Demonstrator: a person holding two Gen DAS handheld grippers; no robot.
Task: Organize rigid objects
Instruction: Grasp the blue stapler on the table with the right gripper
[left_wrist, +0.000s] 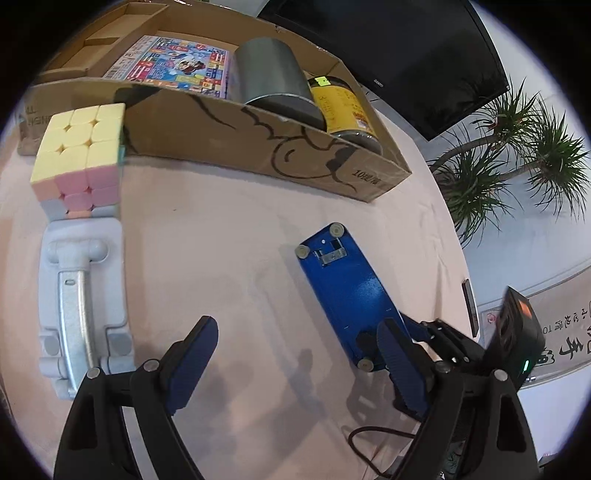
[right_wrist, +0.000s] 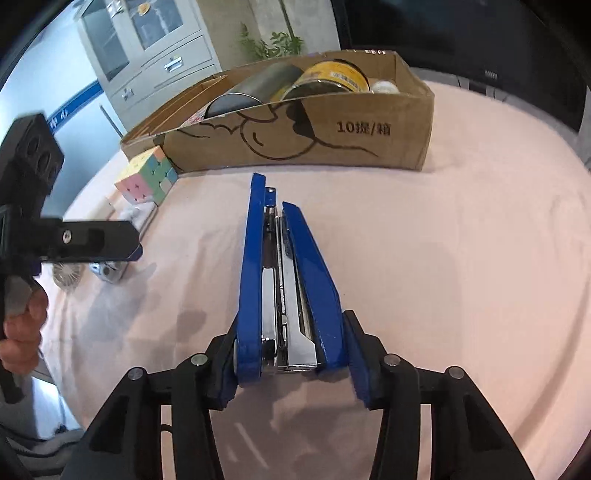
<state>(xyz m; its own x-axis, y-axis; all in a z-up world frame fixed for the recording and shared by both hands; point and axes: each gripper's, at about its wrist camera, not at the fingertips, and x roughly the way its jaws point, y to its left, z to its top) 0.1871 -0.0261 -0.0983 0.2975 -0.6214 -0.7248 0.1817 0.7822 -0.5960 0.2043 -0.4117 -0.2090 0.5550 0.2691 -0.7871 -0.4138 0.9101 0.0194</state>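
Gripping a blue stapler (right_wrist: 284, 280) on the pink tablecloth (right_wrist: 443, 258), the right gripper (right_wrist: 291, 369) clamps it; the left gripper (left_wrist: 295, 365) hangs wide open, empty.

Bright, even room light from overhead; soft grey shadows fall on the pale pink tablecloth (left_wrist: 236, 236). Chrome inside the blue metal stapler (right_wrist: 288, 280) glints. Both fisheye views bend and blacken toward corners.
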